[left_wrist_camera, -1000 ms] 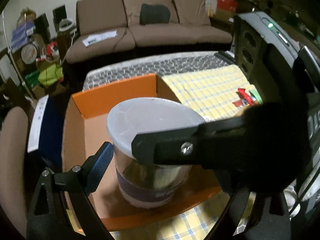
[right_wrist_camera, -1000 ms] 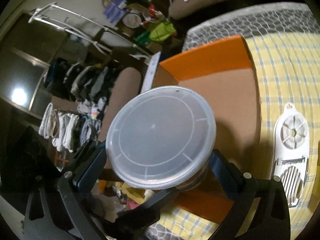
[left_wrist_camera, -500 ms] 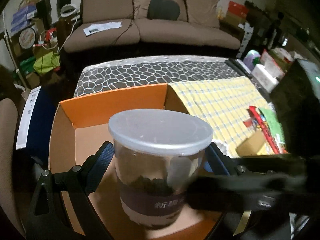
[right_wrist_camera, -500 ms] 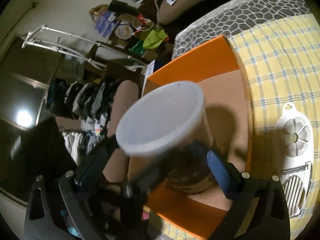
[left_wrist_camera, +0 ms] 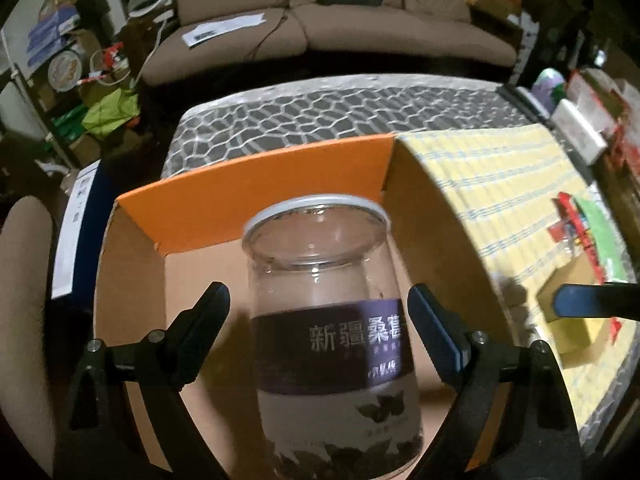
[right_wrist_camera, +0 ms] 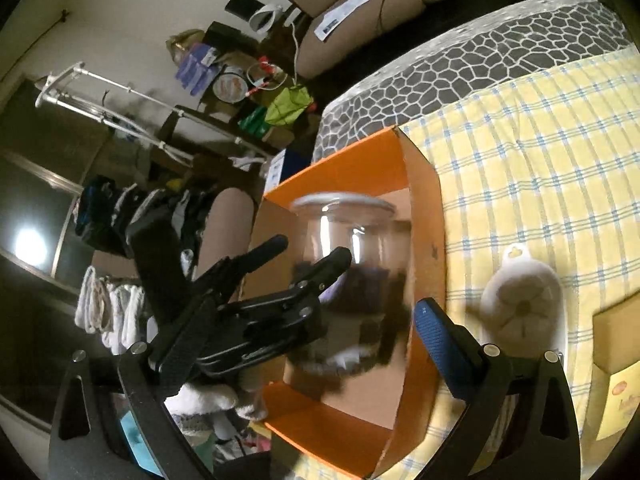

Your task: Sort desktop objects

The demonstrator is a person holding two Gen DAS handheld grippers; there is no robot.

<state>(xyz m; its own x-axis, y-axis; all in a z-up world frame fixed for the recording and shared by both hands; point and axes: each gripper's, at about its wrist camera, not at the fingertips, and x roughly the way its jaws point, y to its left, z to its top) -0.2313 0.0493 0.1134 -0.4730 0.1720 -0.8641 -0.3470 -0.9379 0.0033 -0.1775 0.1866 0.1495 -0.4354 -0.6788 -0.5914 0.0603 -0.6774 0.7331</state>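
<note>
Standing upright inside orange cardboard box on worktop, clear lidded jar with purple label, between wide jaws of left gripper, pads apart from glass, right gripper jaws spread, holding nothing.

The jar is standing between the left gripper fingers, with a gap showing on each side. The box walls are closing in ahead and to both sides; above, the way is lying open.

Dim room, brown sofa at the back, cluttered shelf, clothes rack, pale wall
</note>
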